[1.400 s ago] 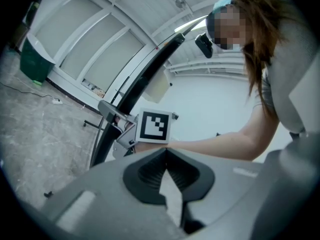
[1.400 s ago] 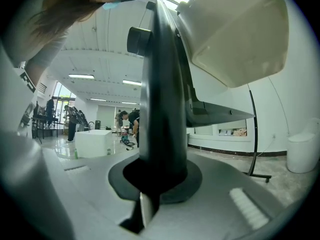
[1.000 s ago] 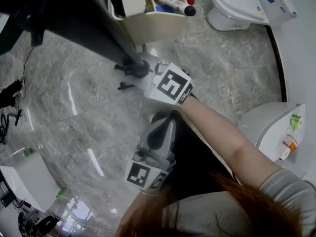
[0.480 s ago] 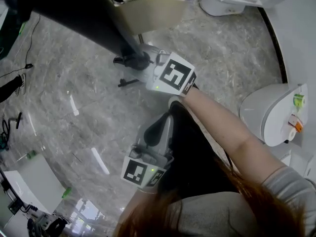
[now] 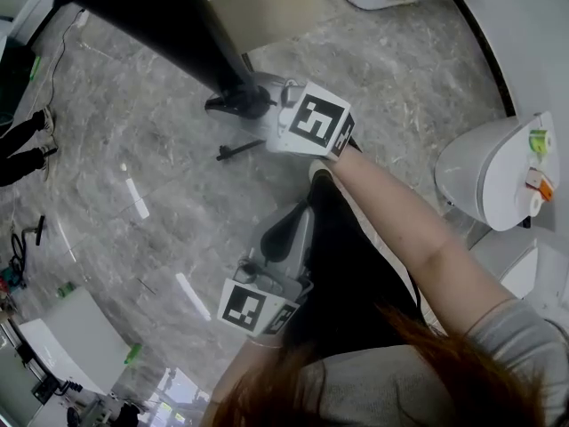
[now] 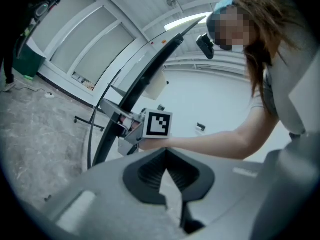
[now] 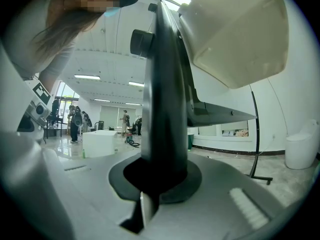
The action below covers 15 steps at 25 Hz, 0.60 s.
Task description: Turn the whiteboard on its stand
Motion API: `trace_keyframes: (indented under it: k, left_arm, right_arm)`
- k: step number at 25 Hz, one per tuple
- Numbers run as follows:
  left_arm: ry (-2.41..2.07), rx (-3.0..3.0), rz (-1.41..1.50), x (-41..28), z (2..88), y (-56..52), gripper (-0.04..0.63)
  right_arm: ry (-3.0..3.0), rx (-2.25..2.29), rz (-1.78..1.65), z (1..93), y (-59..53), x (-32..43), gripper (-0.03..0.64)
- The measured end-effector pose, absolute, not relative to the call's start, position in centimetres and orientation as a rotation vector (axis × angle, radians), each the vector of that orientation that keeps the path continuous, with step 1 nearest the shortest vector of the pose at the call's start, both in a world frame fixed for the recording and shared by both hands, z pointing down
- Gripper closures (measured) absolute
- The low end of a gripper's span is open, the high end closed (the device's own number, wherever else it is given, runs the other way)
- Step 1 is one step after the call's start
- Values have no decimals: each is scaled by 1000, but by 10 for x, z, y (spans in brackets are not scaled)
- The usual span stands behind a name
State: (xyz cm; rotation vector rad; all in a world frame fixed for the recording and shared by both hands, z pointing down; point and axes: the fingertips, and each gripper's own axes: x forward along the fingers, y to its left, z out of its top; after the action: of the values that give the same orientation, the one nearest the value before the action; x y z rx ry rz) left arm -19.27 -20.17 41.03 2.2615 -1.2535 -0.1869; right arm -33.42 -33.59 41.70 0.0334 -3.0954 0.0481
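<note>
Right tool (image 5: 255, 105) is clamped hard on the black-framed whiteboard (image 5: 169, 25), jaws pressed onto the dark edge of the frame, which rises straight up between them in the right gripper view (image 7: 162, 84). Just above the grip hangs the cream plastic pen tray (image 5: 267, 12), fixed to the board. The board itself slants across the upper left of the head view, over the grey marble floor (image 5: 133, 167). Left tool (image 5: 298, 221) hangs back, close to the person's body and well apart from the board. Its jaws are together at the tips with nothing between them (image 6: 166, 156), and it looks across at the right tool's marker cube (image 6: 158, 125).
</note>
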Motion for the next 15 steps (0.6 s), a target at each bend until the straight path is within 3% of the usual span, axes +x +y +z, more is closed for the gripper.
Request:
trace_keyframes:
  k: [15]
  left_arm:
    - [-1340, 2222, -201, -148, 412, -146, 594]
  right_arm:
    - [-3109, -19, 33, 417, -258, -294, 612]
